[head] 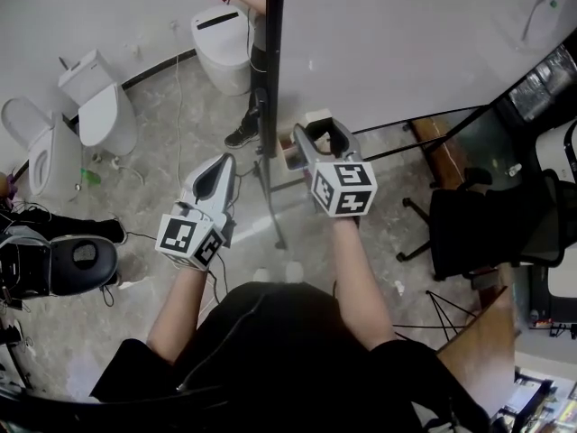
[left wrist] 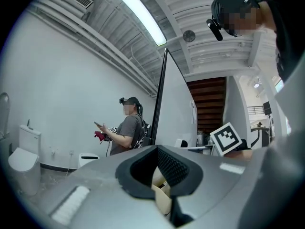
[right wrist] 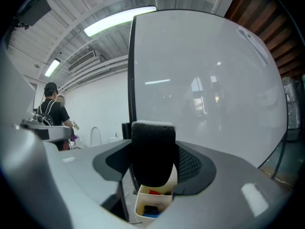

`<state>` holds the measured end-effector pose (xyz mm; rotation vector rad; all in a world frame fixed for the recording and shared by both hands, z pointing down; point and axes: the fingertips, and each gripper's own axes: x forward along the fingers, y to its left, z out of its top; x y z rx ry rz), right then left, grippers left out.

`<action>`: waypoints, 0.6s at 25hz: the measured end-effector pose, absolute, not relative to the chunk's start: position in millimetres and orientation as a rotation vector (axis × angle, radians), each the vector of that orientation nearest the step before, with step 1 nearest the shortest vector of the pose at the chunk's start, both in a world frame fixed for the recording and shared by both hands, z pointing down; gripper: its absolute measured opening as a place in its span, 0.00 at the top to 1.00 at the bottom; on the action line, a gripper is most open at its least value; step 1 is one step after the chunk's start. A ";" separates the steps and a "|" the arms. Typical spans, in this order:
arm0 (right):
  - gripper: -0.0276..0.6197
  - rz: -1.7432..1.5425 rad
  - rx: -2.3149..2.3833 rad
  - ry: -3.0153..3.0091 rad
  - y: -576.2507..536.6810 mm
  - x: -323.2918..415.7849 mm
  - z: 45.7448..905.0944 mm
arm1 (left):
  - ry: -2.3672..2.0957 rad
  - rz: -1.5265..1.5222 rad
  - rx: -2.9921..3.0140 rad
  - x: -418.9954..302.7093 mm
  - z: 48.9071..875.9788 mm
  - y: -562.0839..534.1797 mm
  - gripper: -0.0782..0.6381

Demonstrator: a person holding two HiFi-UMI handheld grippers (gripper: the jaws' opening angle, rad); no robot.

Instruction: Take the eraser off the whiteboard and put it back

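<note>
Fingers of the right gripper (right wrist: 155, 165) pinch the black eraser (right wrist: 152, 142) mid-frame before the whiteboard (right wrist: 209, 80); the left gripper (left wrist: 155, 170) has its fingers spread (nothing between).

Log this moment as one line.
right tongs: shut on eraser | left tongs: open, empty | whiteboard: ahead of eraser

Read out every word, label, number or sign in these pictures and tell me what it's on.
None can be read.
Marker cubes: black-and-white square patterns, no letters.
Whiteboard: no writing shows.
Eraser: no label shows.
Patch by the bystander's hands: too small to read.
</note>
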<state>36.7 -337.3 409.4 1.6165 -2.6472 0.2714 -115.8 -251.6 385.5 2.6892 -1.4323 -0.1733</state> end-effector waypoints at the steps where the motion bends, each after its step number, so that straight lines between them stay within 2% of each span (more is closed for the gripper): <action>1: 0.55 0.266 1.616 -2.670 -331.4 38.6 400.7 | -1.430 -0.173 2.696 -114.8 384.0 -250.6 0.88; 15: 0.55 0.051 1.562 -2.825 -253.8 64.4 315.3 | -1.450 -0.234 2.729 -118.2 356.0 -244.0 0.89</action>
